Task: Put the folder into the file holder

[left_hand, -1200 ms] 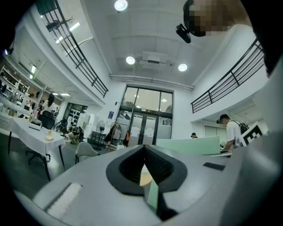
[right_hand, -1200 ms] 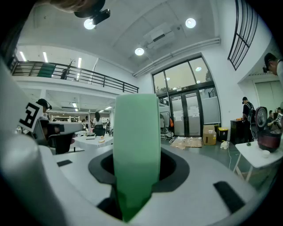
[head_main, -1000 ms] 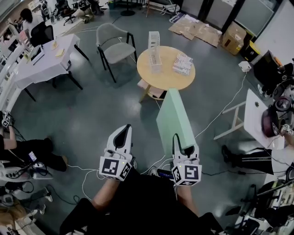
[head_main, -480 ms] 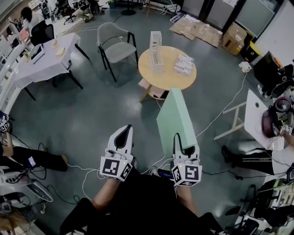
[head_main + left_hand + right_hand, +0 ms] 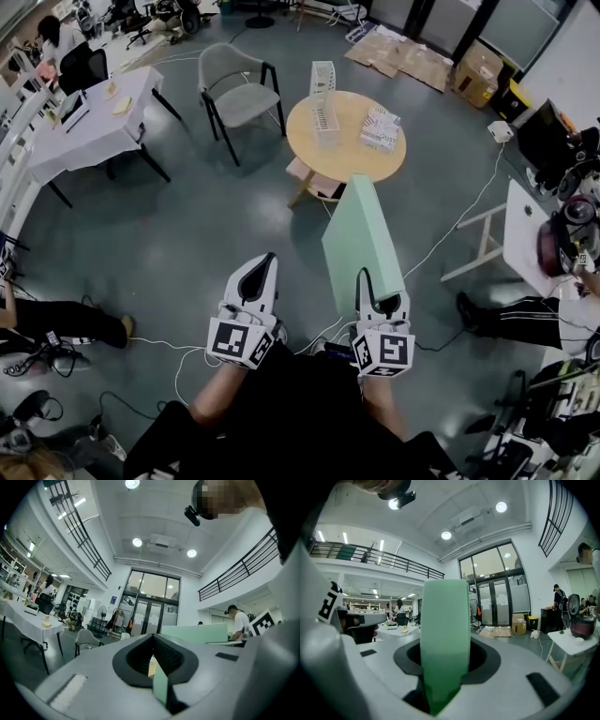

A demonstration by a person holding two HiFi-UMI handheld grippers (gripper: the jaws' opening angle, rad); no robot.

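Note:
My right gripper (image 5: 379, 289) is shut on the near end of a pale green folder (image 5: 360, 240), held on edge and slanting up and away from me. In the right gripper view the folder (image 5: 445, 630) stands upright between the pads and fills the middle. My left gripper (image 5: 264, 265) hangs beside it, shut and holding nothing; its own view shows the pads (image 5: 165, 654) together. Ahead stands a round wooden table (image 5: 349, 155) with a white slotted file holder (image 5: 323, 122) on it and a white mesh holder (image 5: 322, 77) at its far edge.
A stack of printed booklets (image 5: 379, 129) lies on the round table. A grey chair (image 5: 234, 94) stands left of it, a white table (image 5: 89, 122) further left, another white table (image 5: 525, 234) at right. Cables (image 5: 450, 230) cross the floor. A person's legs (image 5: 56, 319) lie at left.
Both grippers keep their hold and pose. The view has drifted a little, so the round table sits slightly further right and lower. The seated person at left has shifted.

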